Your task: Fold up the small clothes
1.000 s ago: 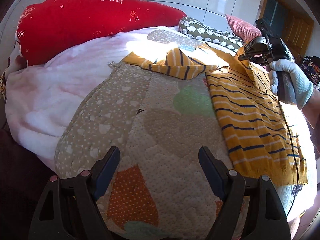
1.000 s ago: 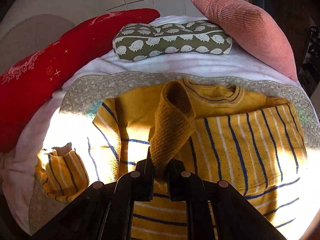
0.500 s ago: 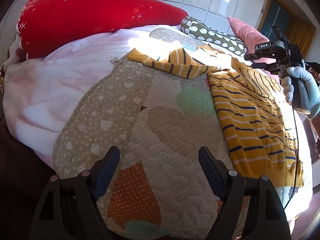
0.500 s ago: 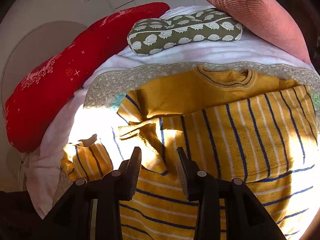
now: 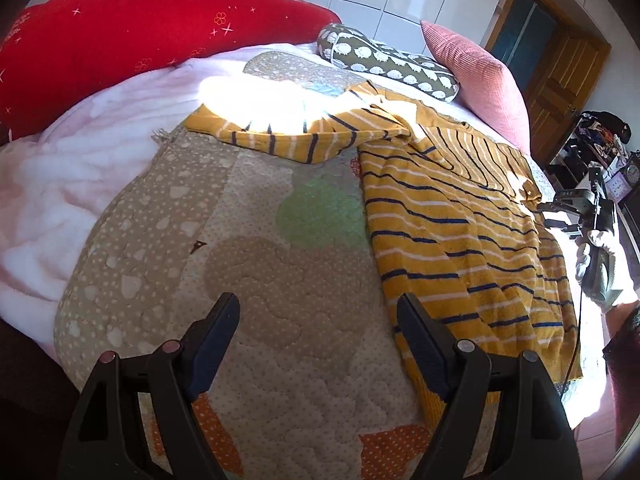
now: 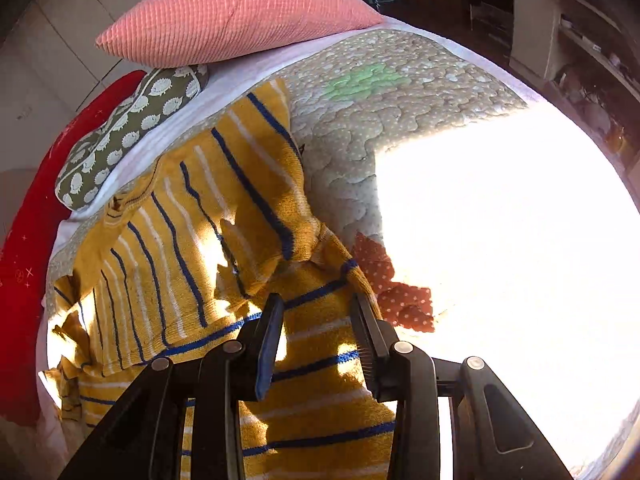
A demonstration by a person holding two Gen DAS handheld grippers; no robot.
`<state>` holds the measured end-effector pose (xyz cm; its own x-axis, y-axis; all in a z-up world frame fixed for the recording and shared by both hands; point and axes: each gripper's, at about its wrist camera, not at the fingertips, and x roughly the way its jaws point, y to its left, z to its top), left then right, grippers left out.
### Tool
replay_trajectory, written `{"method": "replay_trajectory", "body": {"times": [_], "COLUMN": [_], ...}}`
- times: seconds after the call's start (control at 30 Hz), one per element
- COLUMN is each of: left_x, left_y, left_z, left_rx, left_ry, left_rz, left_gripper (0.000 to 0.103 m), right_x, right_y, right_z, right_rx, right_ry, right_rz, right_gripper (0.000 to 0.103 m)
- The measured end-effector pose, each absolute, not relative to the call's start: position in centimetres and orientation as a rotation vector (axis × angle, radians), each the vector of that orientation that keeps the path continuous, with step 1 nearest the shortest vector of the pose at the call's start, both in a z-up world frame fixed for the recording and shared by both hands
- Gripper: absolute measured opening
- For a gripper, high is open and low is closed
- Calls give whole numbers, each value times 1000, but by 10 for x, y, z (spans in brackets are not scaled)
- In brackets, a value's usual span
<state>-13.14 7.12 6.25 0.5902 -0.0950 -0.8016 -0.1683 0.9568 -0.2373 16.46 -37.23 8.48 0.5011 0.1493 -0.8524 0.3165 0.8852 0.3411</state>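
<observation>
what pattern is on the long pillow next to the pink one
Olive green with white hedgehog shapes on the long pillow, clearest in the left wrist view.

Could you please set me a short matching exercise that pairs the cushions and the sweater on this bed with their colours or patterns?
Things:
1. sweater
2. long bolster
3. square cushion
4. small pillow

Looks:
A. olive with white hedgehog shapes
B. mustard with navy and white stripes
C. red with small star marks
D. ribbed salmon pink

Pairs: 1-B, 2-C, 3-D, 4-A
</observation>
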Motion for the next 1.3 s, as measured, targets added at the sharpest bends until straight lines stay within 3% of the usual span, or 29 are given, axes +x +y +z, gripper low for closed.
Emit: {"method": "replay_trajectory", "body": {"times": [0.4,0.63,0.7,0.73,0.77,0.87,1.3], "left_x": [-123,-91,-83,-81,-81,-90,-176], "left_y": [27,-15,-23,-26,-24,-15,-2], "left_z": [36,22,19,19,20,28,56], "left_rx": [-447,-467,-429,-393,-375,-402,-320], "left_ry": [1061,1114,1137,1148,1161,1169,1147], "left_rz": [-209,-341,-290,-238,-204,-203,-179], "left_gripper": [80,80,60,32,16,11,11], "right_x": [-60,-74,-62,-58,-51,-54,-153], "right_y": [-382,-357,-351,-350,-348,-350,-353], "right_z": [71,65,60,55,51,46,56], "right_rx": [648,623,665,685,703,777,810], "right_ry": [1038,994,981,978,979,978,994], "right_rz": [150,219,253,253,247,265,355], "right_gripper": [47,52,50,38,14,11,10]}}
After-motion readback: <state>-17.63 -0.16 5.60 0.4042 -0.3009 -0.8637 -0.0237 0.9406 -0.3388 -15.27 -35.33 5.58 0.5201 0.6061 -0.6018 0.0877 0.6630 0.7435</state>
